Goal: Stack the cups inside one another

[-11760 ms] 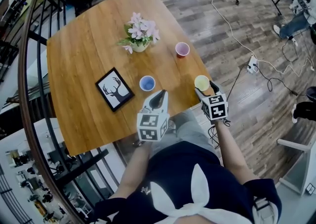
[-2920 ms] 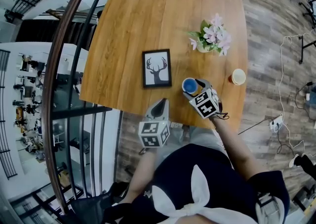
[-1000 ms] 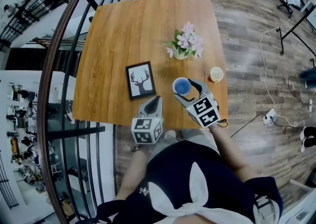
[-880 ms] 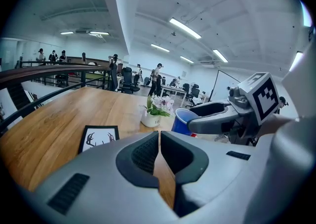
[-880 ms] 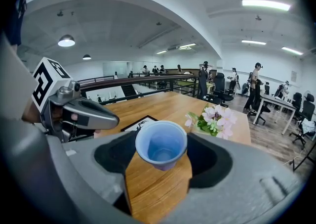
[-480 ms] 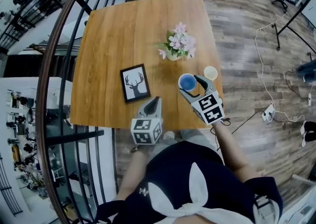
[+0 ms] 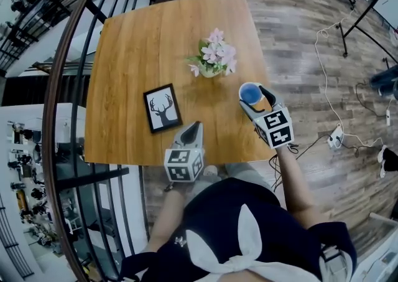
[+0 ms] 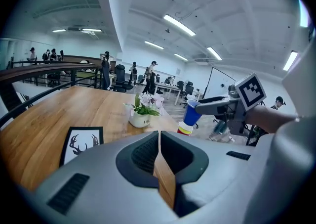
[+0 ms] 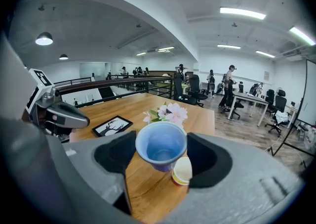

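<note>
Wooden plank table (image 7: 155, 56), glossy grain; open office behind. Right gripper (image 7: 255, 99) clamped on blue cup (image 9: 161, 145): smooth, tapered, round-rimmed, upright, held off the table just above cream-rimmed cup (image 9: 182, 170) at the table's edge. Left gripper (image 8: 159, 141): jaws together, nothing between. Flower pot (image 7: 211, 61) and framed deer picture (image 7: 161, 108) lie beyond.

Quick count: three cups, so one blue plastic cup (image 9: 161, 145), one yellow cup (image 9: 183, 167) and one red cup (image 8: 183, 131). One black-framed deer picture (image 7: 161, 108), one white pot of pink flowers (image 7: 211, 63), one square wooden table (image 7: 137, 44). Two grey grippers: left gripper (image 7: 194, 126), right gripper (image 7: 254, 98).
</note>
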### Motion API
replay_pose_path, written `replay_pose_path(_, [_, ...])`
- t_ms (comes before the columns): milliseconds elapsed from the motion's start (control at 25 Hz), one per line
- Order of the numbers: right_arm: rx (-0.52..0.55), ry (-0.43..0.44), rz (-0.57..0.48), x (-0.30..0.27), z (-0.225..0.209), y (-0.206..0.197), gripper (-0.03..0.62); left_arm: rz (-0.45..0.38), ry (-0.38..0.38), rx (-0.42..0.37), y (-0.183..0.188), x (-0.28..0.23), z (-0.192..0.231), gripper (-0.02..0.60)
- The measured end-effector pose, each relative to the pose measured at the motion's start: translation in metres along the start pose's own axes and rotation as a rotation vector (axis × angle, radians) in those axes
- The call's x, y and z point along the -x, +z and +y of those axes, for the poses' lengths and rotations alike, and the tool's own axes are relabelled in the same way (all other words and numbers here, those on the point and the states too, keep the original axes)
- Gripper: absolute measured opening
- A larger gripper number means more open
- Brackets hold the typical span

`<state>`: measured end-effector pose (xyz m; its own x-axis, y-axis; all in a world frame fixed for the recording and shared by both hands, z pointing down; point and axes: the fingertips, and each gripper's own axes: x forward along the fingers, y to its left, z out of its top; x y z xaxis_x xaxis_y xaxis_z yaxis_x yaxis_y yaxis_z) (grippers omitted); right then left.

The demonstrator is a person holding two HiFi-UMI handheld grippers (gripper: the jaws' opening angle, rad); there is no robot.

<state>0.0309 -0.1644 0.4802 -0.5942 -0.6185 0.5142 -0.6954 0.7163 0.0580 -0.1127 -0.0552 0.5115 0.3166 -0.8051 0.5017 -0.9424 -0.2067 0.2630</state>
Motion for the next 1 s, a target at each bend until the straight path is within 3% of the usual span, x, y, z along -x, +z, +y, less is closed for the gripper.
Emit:
replay_pose_path(400, [-0.038,-0.059,-0.002,0.009,-0.049,-0.008,0.318,-0.010,0.008,-0.007,0.005,-0.016,-0.010,0.029])
replay_pose_path(1000, [-0.078,-0.006,0.020,-0.014,-0.070,-0.027,0.319,-0.004,0.062,0.017,0.003,-0.027,-0.011,0.029])
